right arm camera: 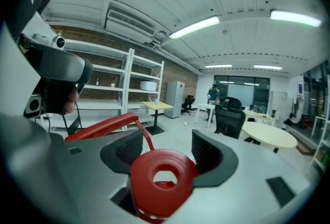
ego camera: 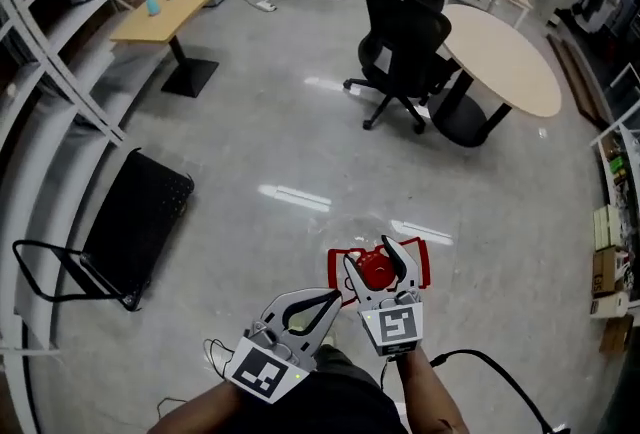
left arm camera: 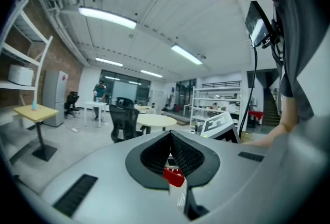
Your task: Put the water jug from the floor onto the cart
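Right hand-held gripper (ego camera: 372,257) clamps jug cap (right arm camera: 162,176); left hand-held gripper (ego camera: 336,296) closed on jug handle (right arm camera: 103,126)

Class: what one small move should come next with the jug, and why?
Probably carry the clear water jug with the red cap a little to the left, towards the black flat platform cart. The right claw is shut on that cap. The cart lies on the floor well to the left in the head view, apart from the jug. The left claw is shut and empty.

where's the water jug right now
Low centre of the head view: the water jug has its red cap between the right gripper's jaws, with the left gripper just left and the black cart farther left.
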`<state>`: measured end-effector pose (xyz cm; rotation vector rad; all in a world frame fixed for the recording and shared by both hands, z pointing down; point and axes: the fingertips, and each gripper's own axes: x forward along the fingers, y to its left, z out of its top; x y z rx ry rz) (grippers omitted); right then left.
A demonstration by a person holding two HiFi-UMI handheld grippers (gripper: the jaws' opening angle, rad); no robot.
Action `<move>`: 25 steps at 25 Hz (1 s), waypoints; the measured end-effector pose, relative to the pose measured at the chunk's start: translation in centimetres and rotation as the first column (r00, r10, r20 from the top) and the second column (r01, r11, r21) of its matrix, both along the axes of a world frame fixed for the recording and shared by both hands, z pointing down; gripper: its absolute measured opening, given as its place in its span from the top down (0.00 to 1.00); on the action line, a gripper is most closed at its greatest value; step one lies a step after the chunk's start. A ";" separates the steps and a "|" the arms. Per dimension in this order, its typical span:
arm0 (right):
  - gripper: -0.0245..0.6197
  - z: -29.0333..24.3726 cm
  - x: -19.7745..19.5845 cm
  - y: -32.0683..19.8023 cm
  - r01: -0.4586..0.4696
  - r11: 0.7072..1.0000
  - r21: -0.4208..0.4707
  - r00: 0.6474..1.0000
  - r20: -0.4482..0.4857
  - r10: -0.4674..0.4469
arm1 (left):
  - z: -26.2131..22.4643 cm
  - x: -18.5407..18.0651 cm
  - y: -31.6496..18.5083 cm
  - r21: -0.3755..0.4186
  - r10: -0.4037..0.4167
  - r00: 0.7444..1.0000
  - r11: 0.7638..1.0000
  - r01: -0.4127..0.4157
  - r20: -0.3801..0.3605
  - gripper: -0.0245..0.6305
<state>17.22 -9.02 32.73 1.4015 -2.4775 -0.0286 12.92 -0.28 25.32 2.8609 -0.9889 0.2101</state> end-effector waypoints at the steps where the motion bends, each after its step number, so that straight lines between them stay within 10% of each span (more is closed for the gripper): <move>1: 0.50 0.0 -1.5 -0.2 0.052 0.999 0.007 0.999 -0.009 -0.052 | 0.1 -1.1 0.0 0.004 -0.053 0.999 0.999 0.052 0.006 0.96; 11: 0.50 0.7 -21.8 1.3 0.443 0.894 -0.069 0.896 -0.003 -0.445 | -0.7 -18.7 2.9 0.023 -0.504 0.864 0.863 0.504 -0.007 0.96; 25: 0.50 0.8 -61.3 1.6 0.670 0.740 -0.062 0.742 0.081 -0.665 | -1.2 -53.8 4.1 0.073 -0.700 0.714 0.712 0.698 0.002 0.96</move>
